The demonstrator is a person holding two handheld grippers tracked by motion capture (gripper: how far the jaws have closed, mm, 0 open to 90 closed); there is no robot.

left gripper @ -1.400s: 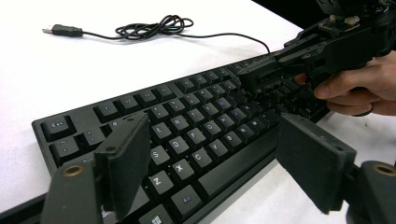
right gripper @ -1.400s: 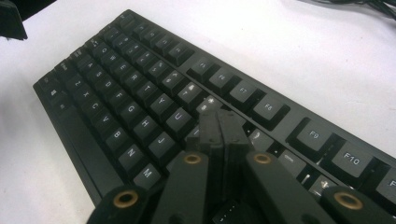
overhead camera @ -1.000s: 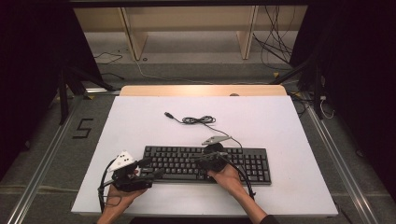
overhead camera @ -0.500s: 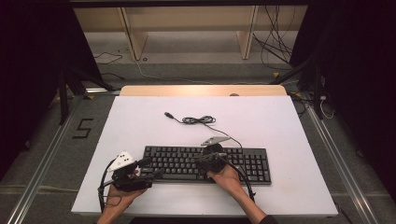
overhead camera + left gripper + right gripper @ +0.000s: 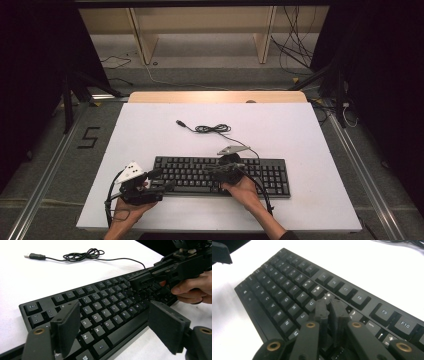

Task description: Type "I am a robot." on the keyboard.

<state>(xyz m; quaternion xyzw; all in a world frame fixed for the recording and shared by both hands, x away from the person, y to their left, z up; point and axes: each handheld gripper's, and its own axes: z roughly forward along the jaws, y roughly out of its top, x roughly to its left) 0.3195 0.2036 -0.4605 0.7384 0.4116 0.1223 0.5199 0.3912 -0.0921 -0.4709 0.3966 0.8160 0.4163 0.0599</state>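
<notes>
A black keyboard (image 5: 272,176) (image 5: 100,300) (image 5: 287,285) lies across the near part of the white table (image 5: 300,130). My left gripper (image 5: 162,186) (image 5: 117,326) is open wide at the keyboard's left end, its jaws low over the bottom-left keys without touching them. My right gripper (image 5: 209,170) (image 5: 330,301) points left over the middle keys, tips just above the upper letter row. Its jaws have just been opening and stand a narrow slit apart, with nothing seen between them. It also shows in the left gripper view (image 5: 140,281), held by a hand (image 5: 192,288).
The keyboard's thin black cable (image 5: 212,129) (image 5: 82,253) lies coiled behind it and ends in a loose USB plug (image 5: 181,123) (image 5: 33,256). A wooden strip (image 5: 215,96) runs along the table's far edge. Shelving and floor cables lie beyond.
</notes>
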